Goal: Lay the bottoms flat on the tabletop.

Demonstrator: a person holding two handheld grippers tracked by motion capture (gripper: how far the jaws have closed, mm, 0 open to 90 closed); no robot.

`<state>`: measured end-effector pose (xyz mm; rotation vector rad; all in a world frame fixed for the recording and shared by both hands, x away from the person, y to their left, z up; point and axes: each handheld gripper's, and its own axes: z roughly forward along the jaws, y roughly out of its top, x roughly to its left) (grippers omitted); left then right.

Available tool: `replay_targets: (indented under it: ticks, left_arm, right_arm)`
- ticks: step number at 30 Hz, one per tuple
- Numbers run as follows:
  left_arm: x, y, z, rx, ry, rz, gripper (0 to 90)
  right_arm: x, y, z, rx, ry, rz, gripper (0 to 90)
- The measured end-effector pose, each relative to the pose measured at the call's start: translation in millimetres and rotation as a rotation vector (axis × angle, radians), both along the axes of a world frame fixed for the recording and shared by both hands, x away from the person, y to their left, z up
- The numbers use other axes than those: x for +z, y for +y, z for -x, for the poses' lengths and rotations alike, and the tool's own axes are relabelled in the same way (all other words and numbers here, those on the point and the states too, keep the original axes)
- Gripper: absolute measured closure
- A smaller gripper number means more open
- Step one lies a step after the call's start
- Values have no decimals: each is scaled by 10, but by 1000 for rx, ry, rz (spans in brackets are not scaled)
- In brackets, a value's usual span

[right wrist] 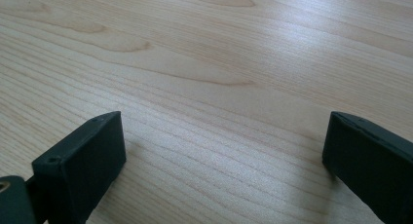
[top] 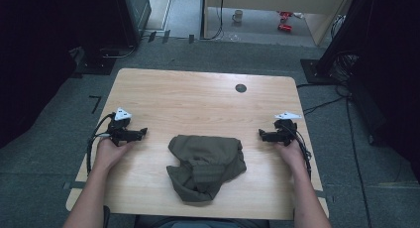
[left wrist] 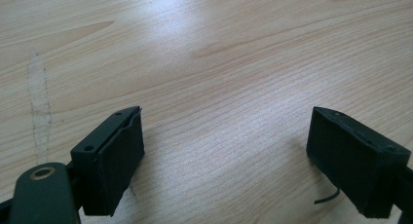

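Observation:
A crumpled olive-green garment (top: pixel 205 164) lies in a heap on the near middle of the wooden table (top: pixel 198 99). My left gripper (top: pixel 143 132) rests on the table to the garment's left, pointing toward it, a short gap away. My right gripper (top: pixel 261 134) rests to the garment's right, also pointing inward. In the left gripper view the left gripper (left wrist: pixel 225 151) stands open over bare wood, nothing between its pads (left wrist: pixel 117 160). The right gripper (right wrist: pixel 221 156) is open too in its own view, its pads (right wrist: pixel 85 163) wide apart above the tabletop.
A round dark cable hole (top: pixel 240 88) sits in the table near its far edge. Black stands and cables (top: pixel 341 64) crowd the floor at the right. A dark cabinet (top: pixel 124 20) stands at the far left. A mug (top: pixel 237 16) and red items (top: pixel 285 21) lie on the floor beyond.

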<state>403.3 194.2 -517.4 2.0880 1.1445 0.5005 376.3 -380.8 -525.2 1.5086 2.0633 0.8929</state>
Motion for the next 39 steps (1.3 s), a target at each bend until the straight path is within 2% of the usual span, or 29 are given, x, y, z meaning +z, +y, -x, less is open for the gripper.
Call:
replay_targets:
  ticks: [9,11,14,19,24,27,31,39]
  left_arm:
    - [24,-22,3,-1,18,-7,160]
    - [38,-29,4,-11,26,-17,174]
    - [70,-60,-9,-39,59,-37,183]
    - [90,-96,-12,-69,78,-46,183]
    - [108,-77,-18,-70,102,-19,186]
    - [127,-60,-15,-74,121,0,221]
    - [151,-50,-6,-86,137,1,237]
    - [255,-107,52,-132,118,15,246]
  right_arm:
    - [0,1,0,-1,0,1,16]
    - [0,1,-1,-1,-1,1,16]
    - [0,2,-1,-2,0,0,16]
    - [0,2,-1,-1,-1,1,16]
    - [0,3,-1,-2,0,0,16]
    - [0,4,-2,-2,-1,0,16]
    - [0,7,-3,-3,-1,0,16]
    - [-1,8,-4,-3,-1,-1,16]
